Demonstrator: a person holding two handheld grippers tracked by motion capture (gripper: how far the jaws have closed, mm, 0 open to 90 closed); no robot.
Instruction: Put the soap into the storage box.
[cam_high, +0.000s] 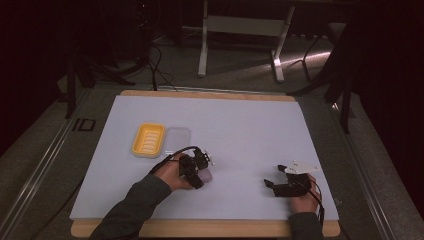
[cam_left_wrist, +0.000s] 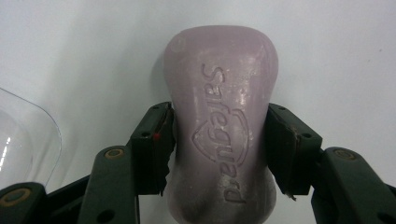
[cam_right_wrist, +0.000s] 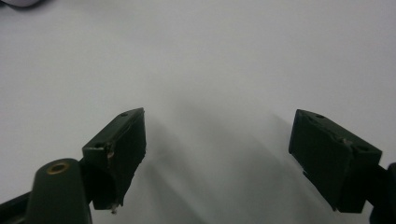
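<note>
A pale lilac soap bar (cam_left_wrist: 219, 126) stamped "Safeguard" lies on the white mat, and my left gripper (cam_left_wrist: 219, 144) is shut on its narrow waist, both pads pressed to its sides. From above, that gripper (cam_high: 199, 172) sits left of centre with the soap bar (cam_high: 205, 176) just under it. A yellow ribbed soap dish (cam_high: 148, 140) lies behind it to the left, with its clear lid (cam_high: 177, 139) beside it. The lid's edge (cam_left_wrist: 28, 140) curves in at the left of the left gripper view. My right gripper (cam_high: 270, 184) rests near the front right, open and holding nothing (cam_right_wrist: 217, 154).
The white mat (cam_high: 250, 130) covers a wooden board (cam_high: 210, 94) whose edge shows at the back and front. Beyond the table stand a white metal frame (cam_high: 240, 30) and loose cables (cam_high: 155, 70) on a dark floor.
</note>
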